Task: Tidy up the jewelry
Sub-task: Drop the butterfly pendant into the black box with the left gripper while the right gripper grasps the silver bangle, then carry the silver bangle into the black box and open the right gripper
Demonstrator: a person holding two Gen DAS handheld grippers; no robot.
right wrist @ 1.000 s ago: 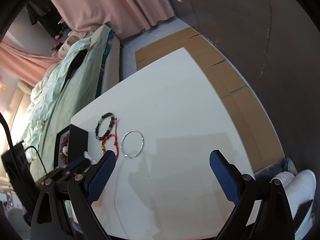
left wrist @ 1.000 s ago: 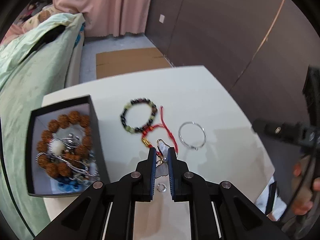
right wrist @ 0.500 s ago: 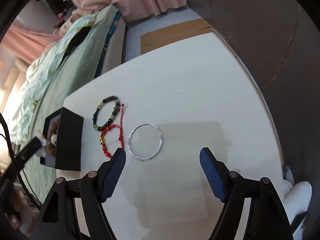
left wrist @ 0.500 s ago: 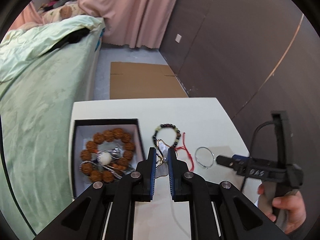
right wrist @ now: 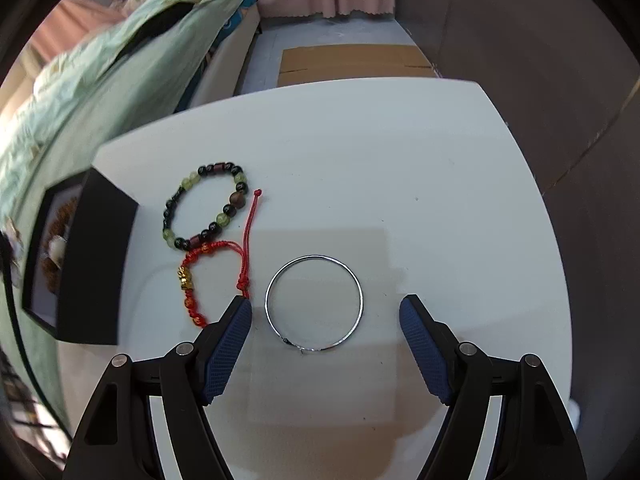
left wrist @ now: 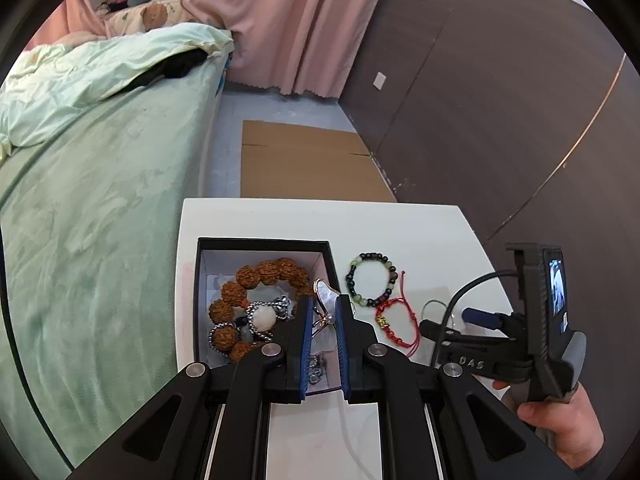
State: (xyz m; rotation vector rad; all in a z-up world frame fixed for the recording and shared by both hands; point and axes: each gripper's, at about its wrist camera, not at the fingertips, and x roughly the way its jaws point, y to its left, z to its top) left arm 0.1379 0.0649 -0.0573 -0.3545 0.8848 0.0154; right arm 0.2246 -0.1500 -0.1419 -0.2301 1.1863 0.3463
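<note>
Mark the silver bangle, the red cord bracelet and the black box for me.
silver bangle (right wrist: 357,285): right wrist view, right side of the wire ring.
red cord bracelet (right wrist: 184,279): right wrist view, gold charm on the cord.
black box (right wrist: 96,264): right wrist view, dark outer side wall.

Obscured and unclear items

Silver bangle (left wrist: 434,307): mostly hidden behind the right tongs (left wrist: 464,320) in the left wrist view. Black box (right wrist: 96,256): interior blurred, contents indistinct in the right wrist view. Clasped pendant (left wrist: 323,312): lower part hidden between the left tongs (left wrist: 322,312).
</note>
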